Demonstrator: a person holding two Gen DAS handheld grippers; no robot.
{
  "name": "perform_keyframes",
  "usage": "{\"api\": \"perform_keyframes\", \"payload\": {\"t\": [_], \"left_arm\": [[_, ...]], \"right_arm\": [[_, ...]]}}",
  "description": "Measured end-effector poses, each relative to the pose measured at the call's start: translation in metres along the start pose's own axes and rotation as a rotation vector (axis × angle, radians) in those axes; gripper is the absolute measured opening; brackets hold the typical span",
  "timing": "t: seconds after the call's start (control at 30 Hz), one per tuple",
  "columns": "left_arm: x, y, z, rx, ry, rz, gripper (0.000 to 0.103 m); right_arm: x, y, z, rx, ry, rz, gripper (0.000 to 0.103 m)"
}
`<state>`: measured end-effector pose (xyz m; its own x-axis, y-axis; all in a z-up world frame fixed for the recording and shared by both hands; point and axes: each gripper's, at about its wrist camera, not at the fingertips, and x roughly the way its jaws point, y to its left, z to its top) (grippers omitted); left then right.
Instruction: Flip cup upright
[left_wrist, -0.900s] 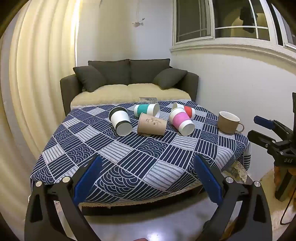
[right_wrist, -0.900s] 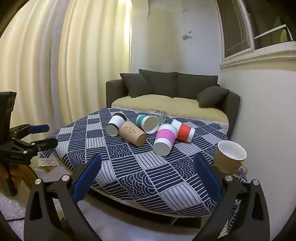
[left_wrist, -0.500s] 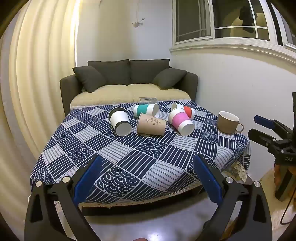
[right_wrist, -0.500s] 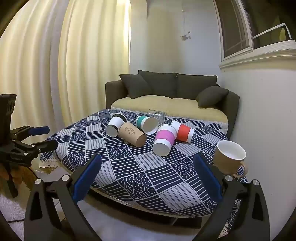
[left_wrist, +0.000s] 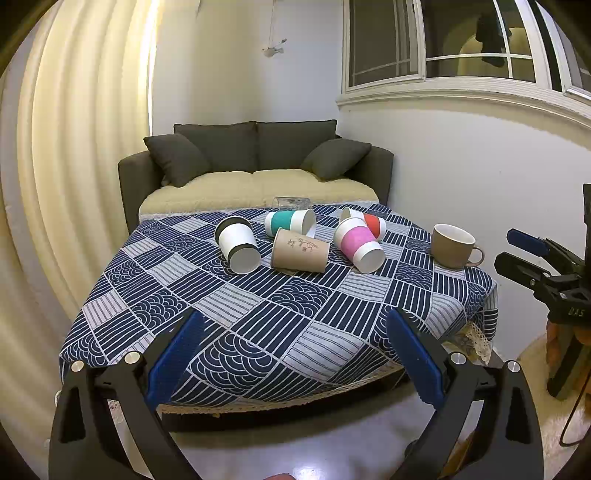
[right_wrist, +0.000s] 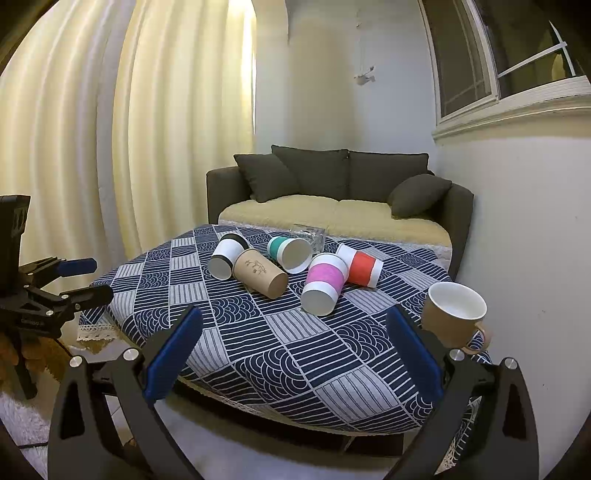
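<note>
Several paper cups lie on their sides mid-table: a black-and-white cup (left_wrist: 237, 243) (right_wrist: 225, 254), a kraft cup (left_wrist: 300, 250) (right_wrist: 260, 272), a teal cup (left_wrist: 290, 222) (right_wrist: 289, 251), a pink cup (left_wrist: 359, 244) (right_wrist: 324, 282) and a red cup (left_wrist: 370, 224) (right_wrist: 360, 268). A brown mug (left_wrist: 452, 246) (right_wrist: 455, 313) stands upright at the right edge. My left gripper (left_wrist: 293, 354) is open and empty, short of the table's near edge. My right gripper (right_wrist: 293, 354) is open and empty over the near edge. Each gripper shows in the other's view, the right one (left_wrist: 532, 258) and the left one (right_wrist: 74, 278).
The table wears a blue-and-white patterned cloth (left_wrist: 266, 317) (right_wrist: 295, 343). A clear glass (left_wrist: 291, 202) (right_wrist: 307, 233) lies at the far edge. A dark sofa (left_wrist: 255, 166) stands behind, curtains at left, a white wall at right.
Both grippers have drifted very slightly; the cups and mug have not moved.
</note>
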<state>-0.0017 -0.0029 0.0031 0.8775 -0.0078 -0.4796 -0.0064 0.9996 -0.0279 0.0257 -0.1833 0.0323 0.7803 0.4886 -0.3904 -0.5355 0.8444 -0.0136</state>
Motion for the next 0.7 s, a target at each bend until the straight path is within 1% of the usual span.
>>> {"api": "perform_keyframes", "payload": {"t": [0.43,0.7], "left_arm": [[-0.0002,-0.0002,-0.0002,0.001,0.0,-0.001,0.096],[-0.0014,-0.0068,0.0019,0.005,-0.005,0.0,0.096]], "right_arm": [[-0.0024,-0.0016,0.0001,0.008,-0.01,-0.005,0.098],[-0.0015,-0.0012,0.0006,0.009,-0.008,-0.004,0.098]]}}
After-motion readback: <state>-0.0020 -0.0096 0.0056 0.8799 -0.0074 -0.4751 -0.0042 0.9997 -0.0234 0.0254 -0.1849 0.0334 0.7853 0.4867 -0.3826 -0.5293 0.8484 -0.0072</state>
